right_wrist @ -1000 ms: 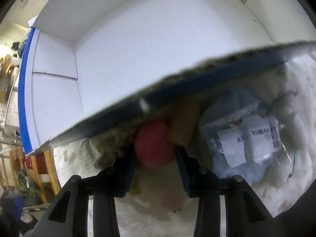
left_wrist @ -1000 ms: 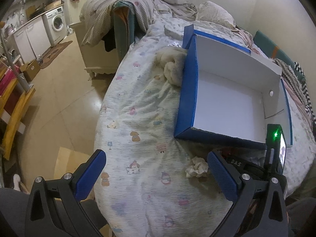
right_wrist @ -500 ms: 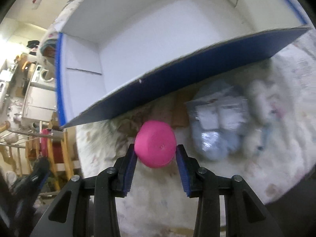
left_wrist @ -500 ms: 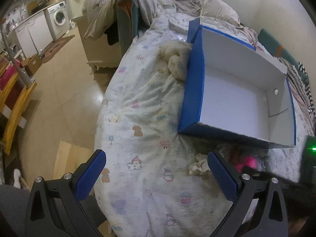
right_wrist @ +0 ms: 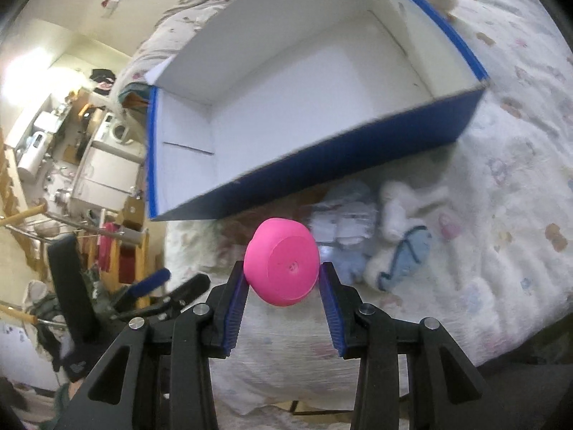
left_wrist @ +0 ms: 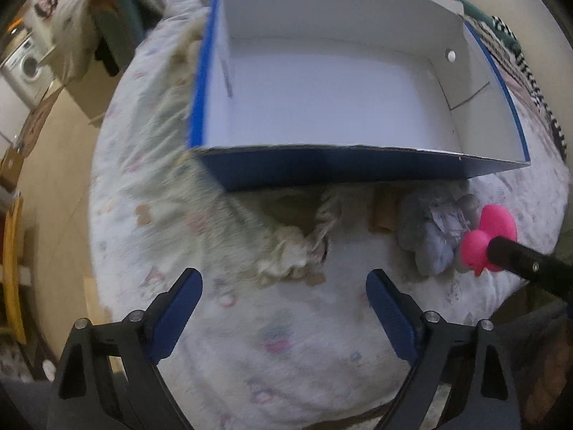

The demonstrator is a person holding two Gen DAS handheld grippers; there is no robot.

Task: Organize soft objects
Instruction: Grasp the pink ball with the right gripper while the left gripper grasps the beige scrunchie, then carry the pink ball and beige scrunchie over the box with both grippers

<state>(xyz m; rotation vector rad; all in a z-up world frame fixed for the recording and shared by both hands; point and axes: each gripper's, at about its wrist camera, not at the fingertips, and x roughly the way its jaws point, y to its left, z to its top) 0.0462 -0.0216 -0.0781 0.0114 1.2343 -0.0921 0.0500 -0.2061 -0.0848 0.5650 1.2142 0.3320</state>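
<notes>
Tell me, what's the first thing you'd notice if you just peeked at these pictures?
The bright pink toy jumps out first, squeezed between the right gripper pads above the bed. Behind it sits a big blue box, white inside with nothing in it. In front of the box lie a fluffy cream toy and a bluish bundle, below the open left gripper.

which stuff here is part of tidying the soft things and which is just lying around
Part of the job:
- pink toy, held in the right gripper
- blue box, empty
- fluffy cream toy
- grey bagged bundle
- left gripper, open

Just lying about:
- washing machine
- blanket over a chair
- bed sheet
</notes>
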